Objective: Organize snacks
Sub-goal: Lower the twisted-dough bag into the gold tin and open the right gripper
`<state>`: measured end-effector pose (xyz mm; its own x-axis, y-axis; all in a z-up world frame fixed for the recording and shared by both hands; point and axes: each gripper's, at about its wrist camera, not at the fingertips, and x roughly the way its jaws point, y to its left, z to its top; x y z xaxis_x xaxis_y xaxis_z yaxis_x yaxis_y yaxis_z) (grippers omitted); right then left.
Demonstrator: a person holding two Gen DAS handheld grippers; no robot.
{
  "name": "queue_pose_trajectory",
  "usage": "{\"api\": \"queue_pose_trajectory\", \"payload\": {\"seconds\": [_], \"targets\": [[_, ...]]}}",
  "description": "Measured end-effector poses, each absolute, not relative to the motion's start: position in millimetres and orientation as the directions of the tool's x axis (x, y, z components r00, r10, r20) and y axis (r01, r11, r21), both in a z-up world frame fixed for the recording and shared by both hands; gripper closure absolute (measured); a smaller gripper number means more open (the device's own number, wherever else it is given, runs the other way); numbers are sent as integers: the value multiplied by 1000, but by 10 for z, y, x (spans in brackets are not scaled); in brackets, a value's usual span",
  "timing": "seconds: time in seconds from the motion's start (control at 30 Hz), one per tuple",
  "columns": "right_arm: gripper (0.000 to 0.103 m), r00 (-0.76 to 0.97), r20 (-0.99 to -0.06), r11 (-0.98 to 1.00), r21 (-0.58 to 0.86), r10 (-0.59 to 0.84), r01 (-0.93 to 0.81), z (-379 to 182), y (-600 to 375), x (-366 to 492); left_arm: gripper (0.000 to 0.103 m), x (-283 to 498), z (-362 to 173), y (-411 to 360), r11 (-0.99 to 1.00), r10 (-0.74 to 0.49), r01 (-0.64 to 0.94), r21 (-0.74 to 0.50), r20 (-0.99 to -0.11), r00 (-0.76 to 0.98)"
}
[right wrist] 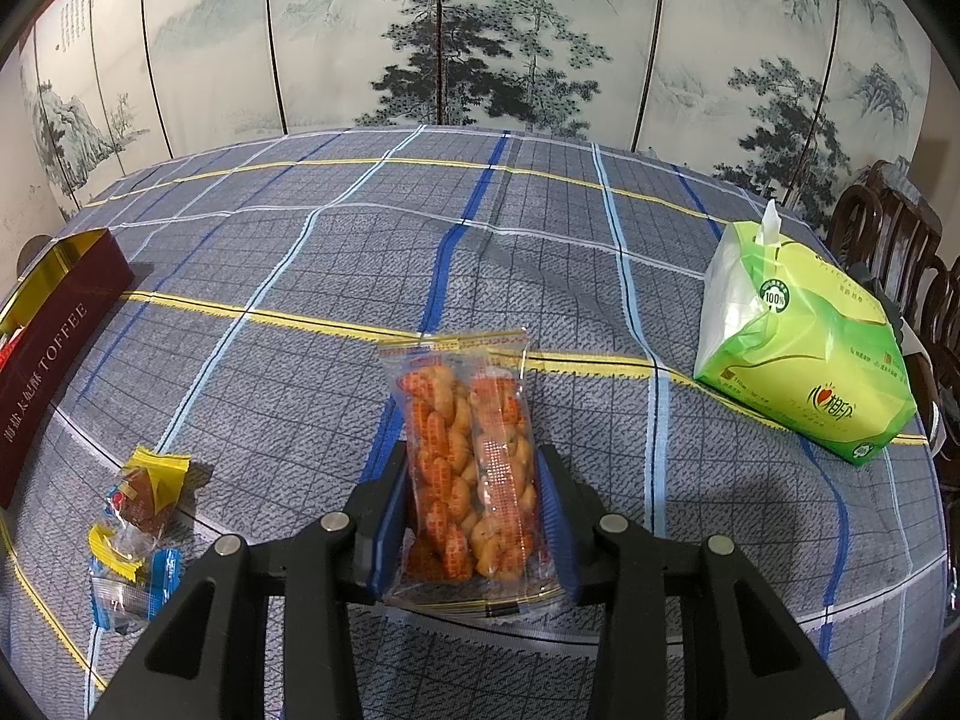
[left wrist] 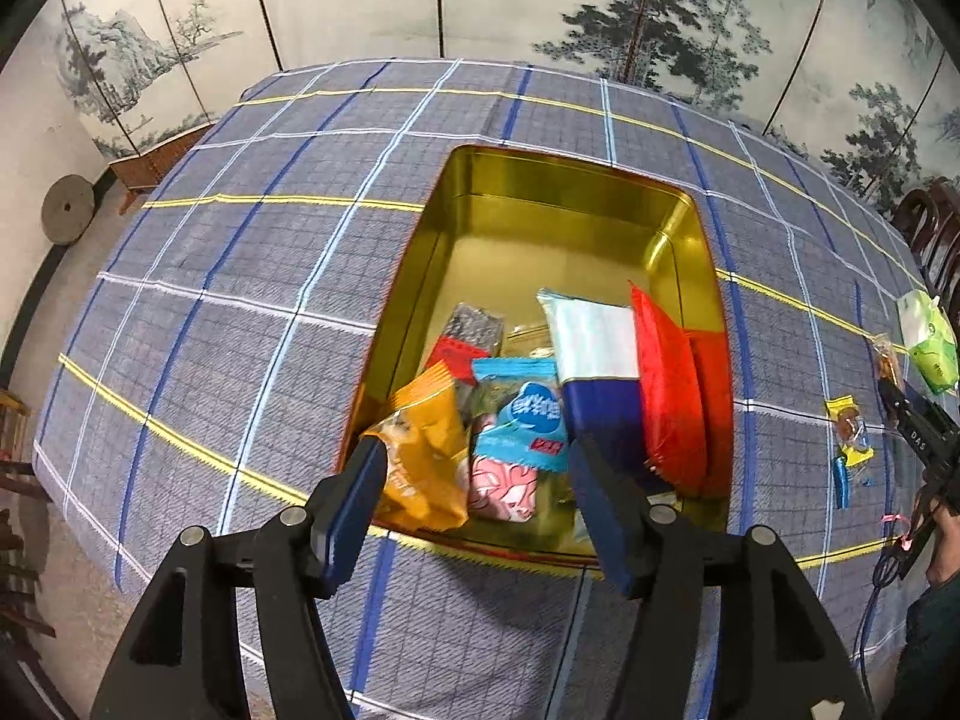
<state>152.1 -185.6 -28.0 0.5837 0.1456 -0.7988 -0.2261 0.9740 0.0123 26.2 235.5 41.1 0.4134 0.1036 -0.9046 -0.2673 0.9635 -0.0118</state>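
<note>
Between right tongs (right wrist: 471, 516): twist-snack packet (right wrist: 468, 468), clamped.

Grey-blue checked tablecloth with yellow and blue stripes (right wrist: 288, 276) covers the table. Green plastic tissue pack (right wrist: 804, 348) sits on it at right. Folding screen painted with ink pines and mountains (right wrist: 480, 36) behind. Dark carved wooden chairs (right wrist: 900, 252) at right edge. Round grey stone disc (left wrist: 67, 209) leans against left wall.

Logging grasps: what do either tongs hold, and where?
Right tongs straddle the clear fried-twist snack packet at its lower half, pads at both long edges; whether clamped cannot be told. Left tongs hold nothing.
</note>
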Motion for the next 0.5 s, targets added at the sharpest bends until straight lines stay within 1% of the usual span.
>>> {"api": "queue_pose_trajectory", "payload": {"seconds": [0.03,0.17,0.23,0.3,0.5], "targets": [[62,583,-799,974,15,147,-226,-278,-1846,1517,40,249,411,2374,962,106,-271,-11,-904,414],[63,583,-800,978,26,146,-209,-270,-1849,1504,38,209,425,2413,958,118,-285,-7,-900,419],[63,580,-804,981,20,131,-194,-267,-1843,1508,35,201,422,2413,958,119,-288,-8,-900,419],[63,573,-812,985,18,115,-173,-258,-1826,1511,34,198,417,2400,957,127,-291,-1,-898,420],[63,553,-829,994,36,89,-105,-212,-1831,1527,33,186,397,2356,962,122,-273,1,-897,425]]}}
